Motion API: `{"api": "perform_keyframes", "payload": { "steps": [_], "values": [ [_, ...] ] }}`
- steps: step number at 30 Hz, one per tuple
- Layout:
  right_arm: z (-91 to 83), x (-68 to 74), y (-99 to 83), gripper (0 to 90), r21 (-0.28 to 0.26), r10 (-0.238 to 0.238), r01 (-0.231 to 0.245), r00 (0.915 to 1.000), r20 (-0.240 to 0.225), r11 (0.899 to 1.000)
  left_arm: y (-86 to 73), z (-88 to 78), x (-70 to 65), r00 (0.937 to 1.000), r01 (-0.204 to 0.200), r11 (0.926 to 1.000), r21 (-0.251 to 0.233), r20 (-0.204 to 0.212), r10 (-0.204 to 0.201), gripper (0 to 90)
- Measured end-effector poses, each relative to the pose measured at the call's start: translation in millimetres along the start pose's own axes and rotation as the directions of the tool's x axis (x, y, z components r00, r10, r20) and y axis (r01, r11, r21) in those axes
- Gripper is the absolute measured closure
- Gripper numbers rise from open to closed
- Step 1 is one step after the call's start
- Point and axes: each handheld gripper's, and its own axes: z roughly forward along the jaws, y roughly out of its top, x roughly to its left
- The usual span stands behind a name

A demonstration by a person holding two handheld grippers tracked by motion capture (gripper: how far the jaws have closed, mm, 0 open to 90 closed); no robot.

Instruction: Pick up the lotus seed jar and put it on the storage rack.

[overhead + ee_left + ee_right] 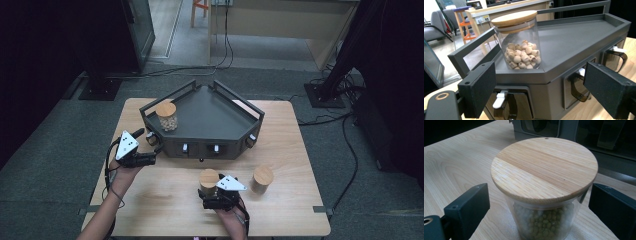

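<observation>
The right hand-held gripper (536,217) stands released, jaws either side of the clear wooden-lidded jar of green peas (544,185) on the pale wooden desk (461,162). The left hand-held gripper (544,92) is released, empty.

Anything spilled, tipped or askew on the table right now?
Nothing stands out. The glass jar of pale round nuts stands upright on the dark grey angular tray stand, wooden lid seated. The glass jar of small green beans sits upright between the right gripper's open jaws; a third wooden-lidded jar stands beside it. No spills.
</observation>
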Motion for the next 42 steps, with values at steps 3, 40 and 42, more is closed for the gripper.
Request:
{"api": "perform_keyframes", "payload": {
  "steps": [3, 40, 42],
  "values": [
    [0.0, 0.0, 0.0, 3.1, 0.000, -0.001, 0.001, 1.0000, 0.000, 1.000, -0.9, -2.3, -4.1, 1.0000, 0.005, 0.9999, 0.012, -0.005, -0.005, 10.8],
    [1.8, -1.2, 3.0, 3.1, 0.014, -0.002, 0.003, 0.9999, -0.011, 1.000, -40.4, -28.0, -18.0, 0.9964, 0.078, 0.9969, 0.003, 0.032, -0.078, 10.9],
    [1.8, -0.8, 3.1, 3.2, 0.015, -0.005, 0.005, 0.9999, -0.010, 1.000, -42.0, -29.2, -19.2, 0.9968, 0.074, 0.9972, 0.007, 0.030, -0.074, 10.9]
  ]
}}
